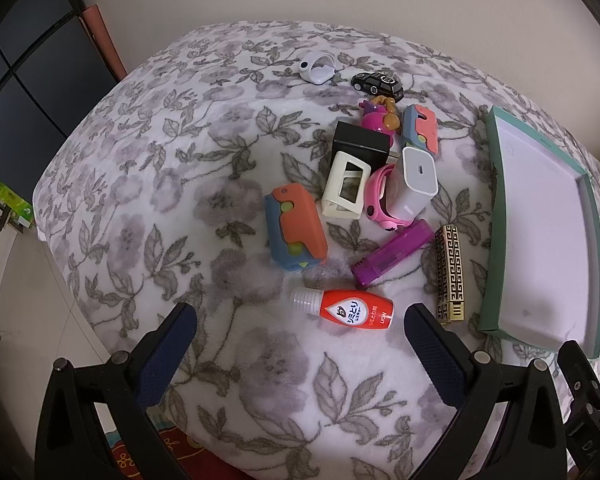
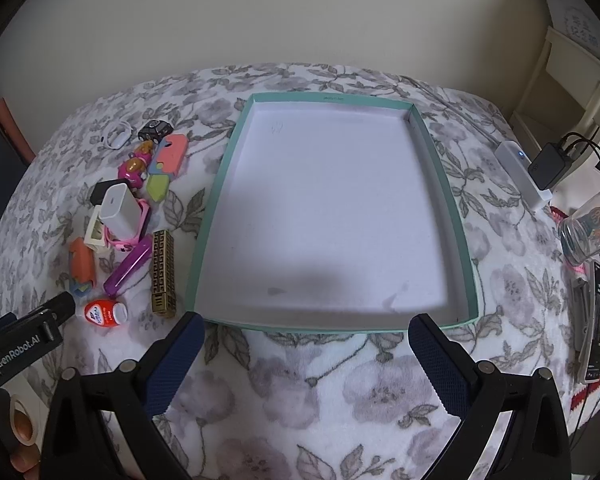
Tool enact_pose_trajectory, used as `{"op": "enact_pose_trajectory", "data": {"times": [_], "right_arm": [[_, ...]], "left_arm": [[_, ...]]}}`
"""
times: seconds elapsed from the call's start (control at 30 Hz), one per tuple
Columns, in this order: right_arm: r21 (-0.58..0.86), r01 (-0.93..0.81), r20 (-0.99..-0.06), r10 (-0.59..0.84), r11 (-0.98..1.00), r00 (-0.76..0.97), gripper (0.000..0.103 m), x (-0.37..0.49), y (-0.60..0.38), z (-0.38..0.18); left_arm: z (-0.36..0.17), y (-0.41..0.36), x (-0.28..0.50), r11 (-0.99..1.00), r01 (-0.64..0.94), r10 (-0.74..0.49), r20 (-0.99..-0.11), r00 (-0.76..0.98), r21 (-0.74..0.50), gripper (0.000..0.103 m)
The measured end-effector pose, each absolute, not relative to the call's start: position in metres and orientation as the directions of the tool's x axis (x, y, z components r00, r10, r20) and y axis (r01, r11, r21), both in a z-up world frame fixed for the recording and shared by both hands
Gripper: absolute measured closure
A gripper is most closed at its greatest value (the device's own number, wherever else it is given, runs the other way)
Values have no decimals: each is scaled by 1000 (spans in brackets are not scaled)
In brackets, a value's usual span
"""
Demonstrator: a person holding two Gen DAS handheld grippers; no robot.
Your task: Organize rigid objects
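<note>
A pile of small objects lies on the floral blanket: a red stain-remover bottle [image 1: 342, 309], a purple lighter [image 1: 392, 253], a gold patterned case [image 1: 451, 274], an orange-and-blue toy [image 1: 296, 229], a cream frame [image 1: 347, 189], a white charger [image 1: 414, 181] and a black toy car [image 1: 377, 82]. The teal tray [image 2: 220, 184] with a white floor sits to their right and holds nothing. My left gripper [image 1: 300, 340] is open just before the red bottle. My right gripper [image 2: 306, 346] is open at the tray's near edge. The pile also shows in the right wrist view, with the bottle [image 2: 105, 312] nearest.
A white ring-shaped case [image 1: 317, 66] lies at the far side. Right of the tray are a white box [image 2: 522, 174], a black adapter with cables [image 2: 552, 164], a glass jar [image 2: 590, 230] and flat packets [image 2: 592, 320]. The blanket's edge drops off at left.
</note>
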State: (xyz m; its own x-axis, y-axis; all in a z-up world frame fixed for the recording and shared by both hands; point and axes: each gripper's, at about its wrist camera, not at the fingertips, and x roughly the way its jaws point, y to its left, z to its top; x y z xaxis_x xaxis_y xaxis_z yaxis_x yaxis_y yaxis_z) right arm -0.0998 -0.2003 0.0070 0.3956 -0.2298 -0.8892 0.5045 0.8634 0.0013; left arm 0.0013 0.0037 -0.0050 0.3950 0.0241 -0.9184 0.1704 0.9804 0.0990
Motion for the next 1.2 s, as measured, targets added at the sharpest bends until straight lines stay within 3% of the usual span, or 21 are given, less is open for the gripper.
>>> {"op": "enact_pose_trajectory", "data": {"times": [1.2], "right_arm": [[-7, 501, -889, -235, 865, 392, 0, -99, -198, 6]], "left_arm": [[-3, 5, 2, 981, 179, 4, -920, 392, 80, 0]]}}
